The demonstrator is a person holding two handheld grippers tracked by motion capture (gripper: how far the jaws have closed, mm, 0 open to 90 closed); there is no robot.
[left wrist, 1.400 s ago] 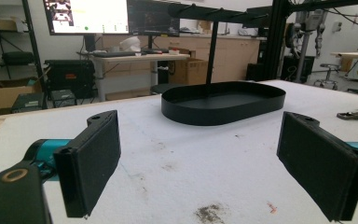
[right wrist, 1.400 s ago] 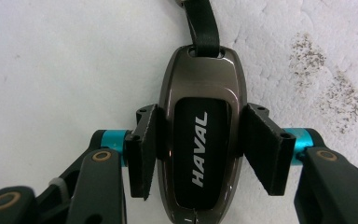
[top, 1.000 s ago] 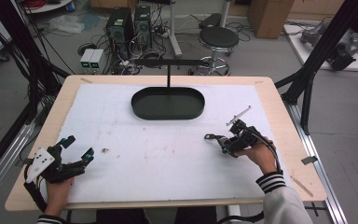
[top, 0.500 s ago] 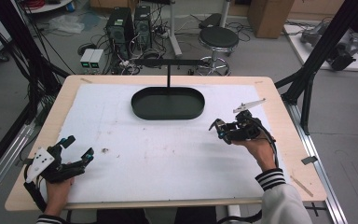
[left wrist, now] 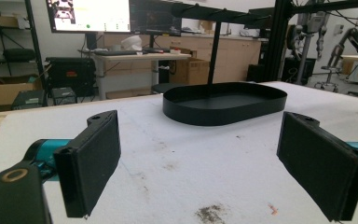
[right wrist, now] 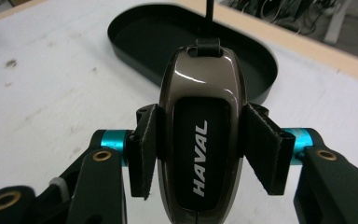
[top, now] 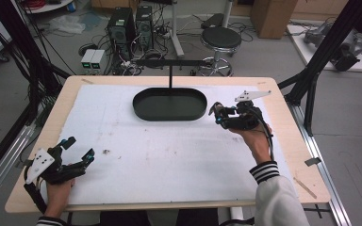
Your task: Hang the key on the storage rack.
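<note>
A dark brown car key fob point(right wrist: 200, 116) marked HAVAL sits clamped between the pads of my right gripper point(right wrist: 199, 140), held above the white table cover. In the high view this right gripper point(top: 221, 116) hovers just right of the black oval tray point(top: 169, 104), its tip pointing toward the tray's right end. The tray point(right wrist: 144, 32) lies just beyond the fob in the right gripper view. My left gripper point(top: 78, 150) rests at the table's front left, jaws wide apart with nothing between them. Past its two pads point(left wrist: 93, 163) the tray point(left wrist: 223, 102) stands farther off.
A black T-shaped stand point(top: 170, 66) rises behind the tray. The white cover point(top: 160, 155) carries small dirt marks point(top: 106, 151) near the left gripper. A stool point(top: 221, 40), computers and cables sit on the floor beyond the table's far edge.
My right gripper has travelled forward and up the table toward the tray's right end, carrying the fob. The left gripper has stayed in place.
</note>
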